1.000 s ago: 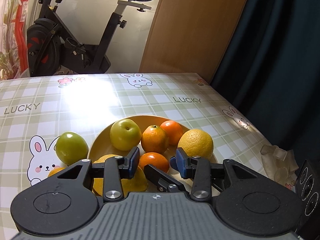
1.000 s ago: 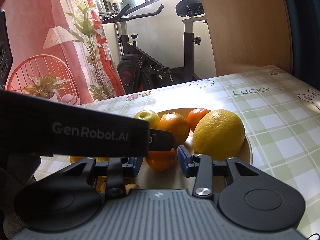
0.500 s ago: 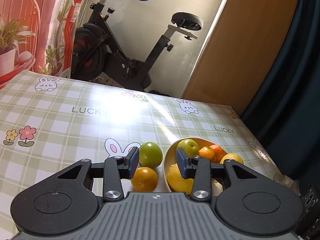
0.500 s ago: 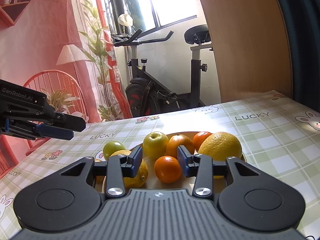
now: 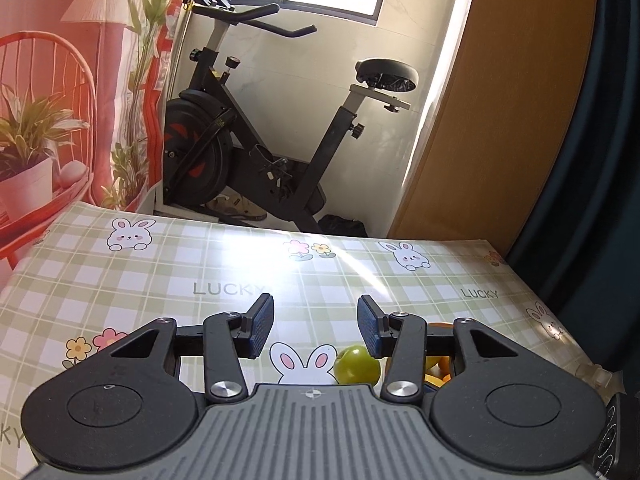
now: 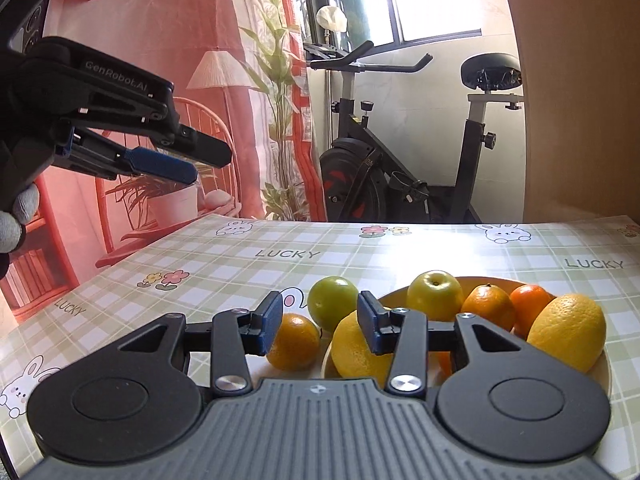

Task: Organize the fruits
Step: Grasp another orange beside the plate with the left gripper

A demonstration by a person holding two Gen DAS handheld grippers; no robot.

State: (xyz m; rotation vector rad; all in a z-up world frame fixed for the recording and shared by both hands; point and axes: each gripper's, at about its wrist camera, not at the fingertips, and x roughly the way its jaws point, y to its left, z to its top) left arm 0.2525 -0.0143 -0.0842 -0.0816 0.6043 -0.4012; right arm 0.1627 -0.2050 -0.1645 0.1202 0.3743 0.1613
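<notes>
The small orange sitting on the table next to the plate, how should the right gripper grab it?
Grip the small orange across its widest middle, coming from above. It is round, so any axis works, but the plate and green apple crowd its right and far sides. The right gripper, already open, probably fits best left-to-right.

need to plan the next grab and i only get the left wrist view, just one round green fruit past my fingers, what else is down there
Observer: In the right wrist view a shallow tan bowl sits right of that round green fruit, holding a yellow-green apple, mandarins and two large yellow citrus fruits.
Operator: anything loose on the cloth besides the green one
Observer: Yes, a small orange mandarin lies on the checked tablecloth, nearer than the green fruit, left of the bowl.
Operator: is the right gripper holding anything
Observer: No. The right gripper is open and empty, low behind the loose mandarin.
Operator: and mine
Observer: The left gripper is raised well above the table.
</notes>
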